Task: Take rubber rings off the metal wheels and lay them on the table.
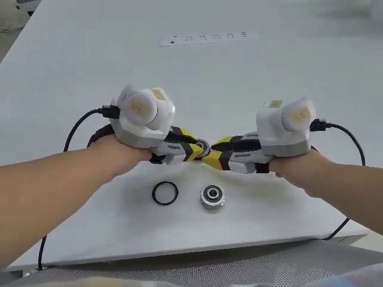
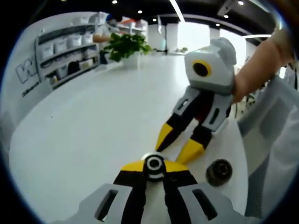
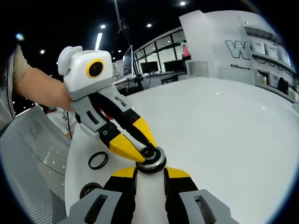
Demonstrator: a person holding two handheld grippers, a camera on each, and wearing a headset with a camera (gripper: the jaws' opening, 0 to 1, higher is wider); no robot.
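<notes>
Gently, the band had to come off the held wheel

The left gripper (image 1: 192, 150) was closed tight on a small metal wheel (image 3: 152, 161), pinching it between its yellow tips above the table (image 1: 108, 72). The right gripper (image 2: 175, 145) faced it with jaws partly apart and nothing held, its tips right at the wheel's rim; whether they touched it I could not tell. A dark band seemed to run round that rim in the right gripper view, likely the rubber to be removed. The good move, I judged, was a steady left grip, one right tip hooked under the band, and a sideways roll, not a yank. Nearer the person, a loose ring (image 1: 164, 193) lay flat just beside a second wheel (image 1: 212, 196)
</notes>
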